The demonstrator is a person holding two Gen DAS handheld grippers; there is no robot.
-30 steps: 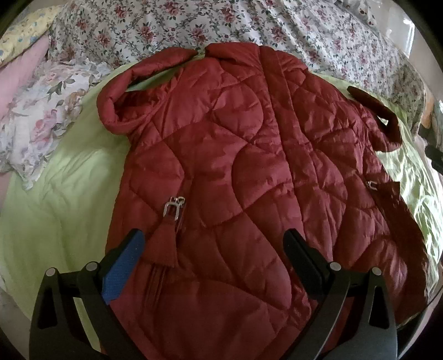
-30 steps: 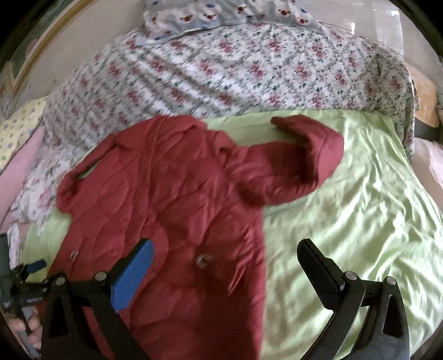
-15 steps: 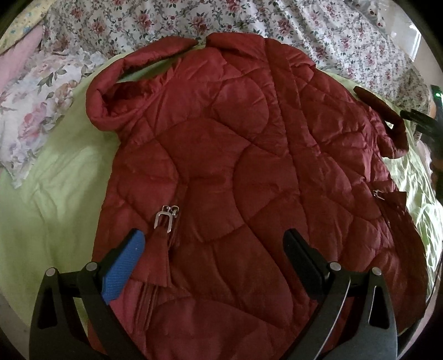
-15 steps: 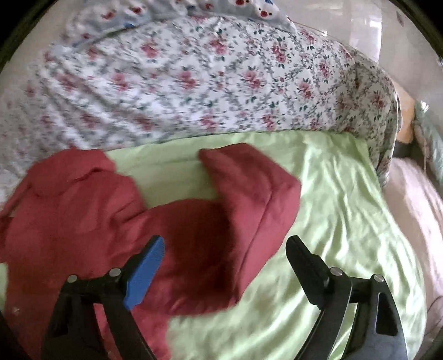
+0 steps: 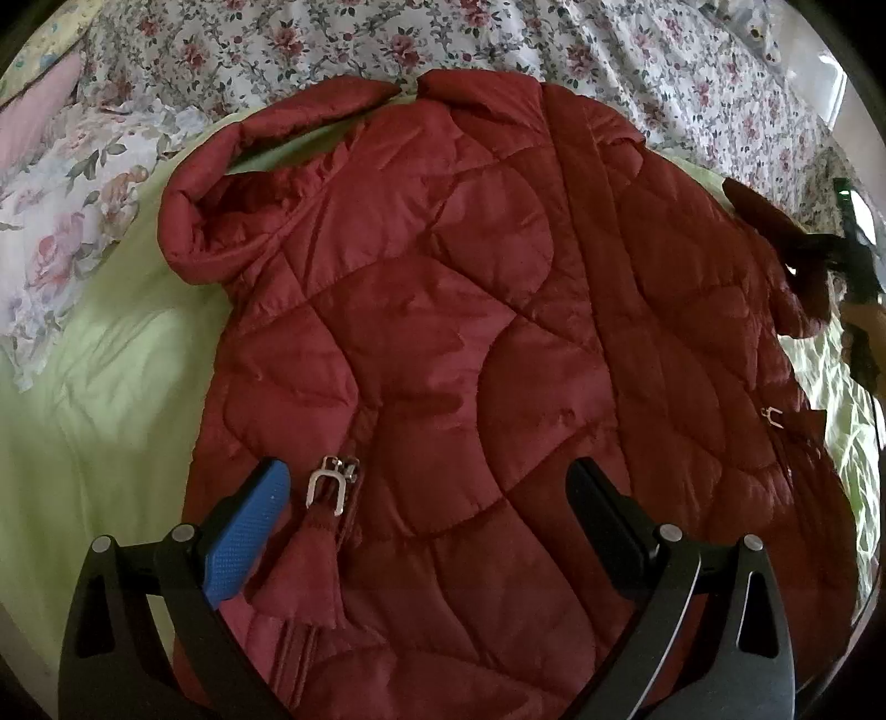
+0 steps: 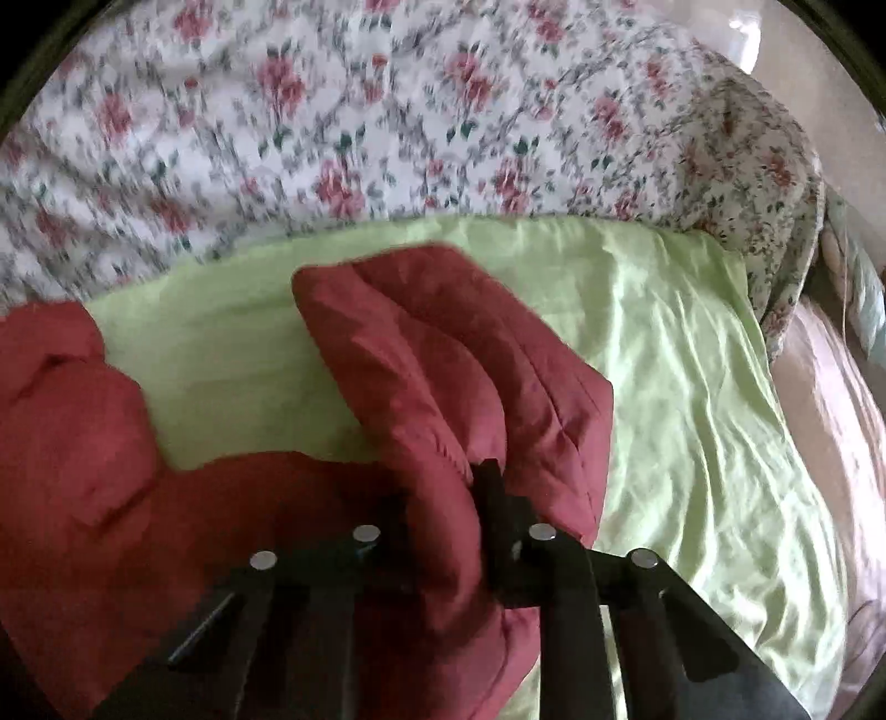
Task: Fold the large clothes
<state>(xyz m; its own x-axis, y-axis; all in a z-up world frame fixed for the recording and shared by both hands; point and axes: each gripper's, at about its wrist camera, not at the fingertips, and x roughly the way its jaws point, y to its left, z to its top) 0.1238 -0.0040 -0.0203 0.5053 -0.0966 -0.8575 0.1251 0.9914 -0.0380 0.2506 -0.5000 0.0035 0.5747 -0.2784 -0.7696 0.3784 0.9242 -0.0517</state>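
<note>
A dark red quilted jacket (image 5: 470,343) lies spread flat on a light green sheet (image 5: 99,399). Its left sleeve (image 5: 221,183) is bent back near the collar. My left gripper (image 5: 426,498) is open and empty, hovering over the lower left front next to a silver zipper pull (image 5: 329,484). My right gripper (image 6: 470,498) is shut on the jacket's right sleeve (image 6: 443,365), which is bunched between its jaws. In the left wrist view the right gripper (image 5: 847,249) shows at the far right edge, holding that sleeve.
A white floral quilt (image 5: 498,44) is heaped along the far side of the bed, also in the right wrist view (image 6: 332,138). A floral pillow (image 5: 61,210) lies at the left. Pink bedding (image 6: 830,421) lies beyond the sheet's right edge.
My right gripper moved forward onto the right sleeve and closed on it. My left gripper shifted slightly over the jacket and stayed open.
</note>
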